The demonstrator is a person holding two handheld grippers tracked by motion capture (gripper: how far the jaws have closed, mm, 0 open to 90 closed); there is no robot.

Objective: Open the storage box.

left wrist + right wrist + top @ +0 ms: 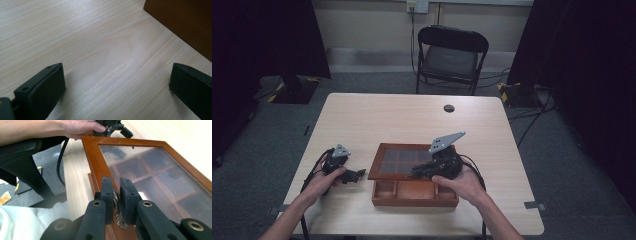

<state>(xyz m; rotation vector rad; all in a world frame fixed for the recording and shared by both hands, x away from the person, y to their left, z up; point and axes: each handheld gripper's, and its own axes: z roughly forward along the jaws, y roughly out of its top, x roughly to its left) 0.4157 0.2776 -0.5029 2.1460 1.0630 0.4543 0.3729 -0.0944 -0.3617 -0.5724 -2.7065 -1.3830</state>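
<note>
The right gripper (116,195) pinches the small metal clasp (118,213) to lift the box's glass lid (404,161), while the left gripper (357,174) rests wide open beside the box (414,194), apparently idle.

Box (414,192) on table (387,115) near edge; chair (451,55) behind table.

Box (414,192) rear compartments hidden under lid (404,161); box cut off in left gripper view.
</note>
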